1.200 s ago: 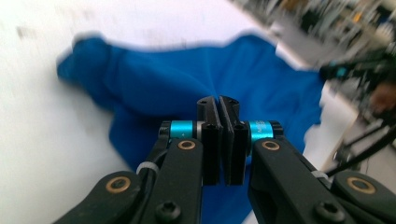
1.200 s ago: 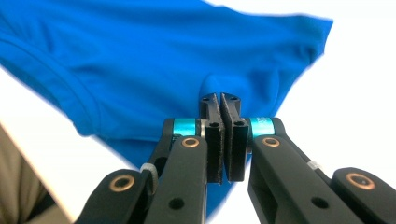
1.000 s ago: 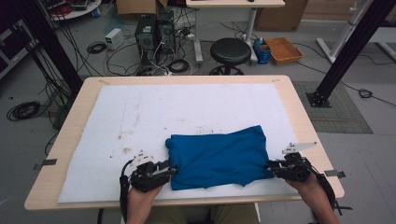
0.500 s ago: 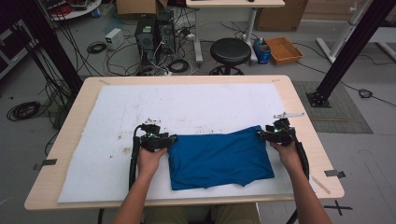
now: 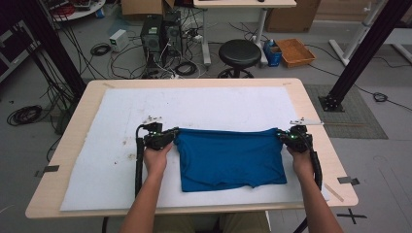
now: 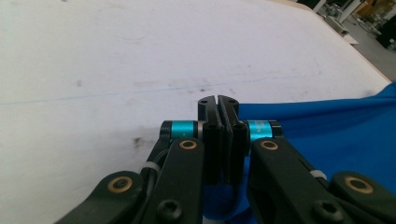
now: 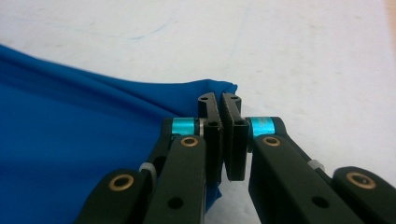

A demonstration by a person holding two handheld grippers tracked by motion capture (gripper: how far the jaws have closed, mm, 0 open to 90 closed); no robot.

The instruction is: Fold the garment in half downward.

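A blue cloth (image 5: 228, 158) lies spread on the white mat (image 5: 111, 116), its far edge pulled taut between both hands. My left gripper (image 5: 171, 136) is shut on the cloth's far left corner. In the left gripper view the jaws of my left gripper (image 6: 218, 103) are closed, with blue cloth (image 6: 327, 135) running off to the right. My right gripper (image 5: 283, 137) is shut on the far right corner. In the right gripper view my right gripper (image 7: 219, 100) pinches the cloth (image 7: 70, 126), whose edge folds around the jaw tips.
The mat covers most of a wooden table (image 5: 77, 111). Dark stains (image 5: 131, 156) mark the mat left of the cloth. Beyond the table stand a black stool (image 5: 239, 53), computer towers (image 5: 158, 34) and cables on the floor. Black frame posts (image 5: 359, 53) rise at right.
Both grippers have moved away from me, from the near edge towards the middle of the mat, taking the cloth's edge with them. The cloth is now unfolded wider and flatter.
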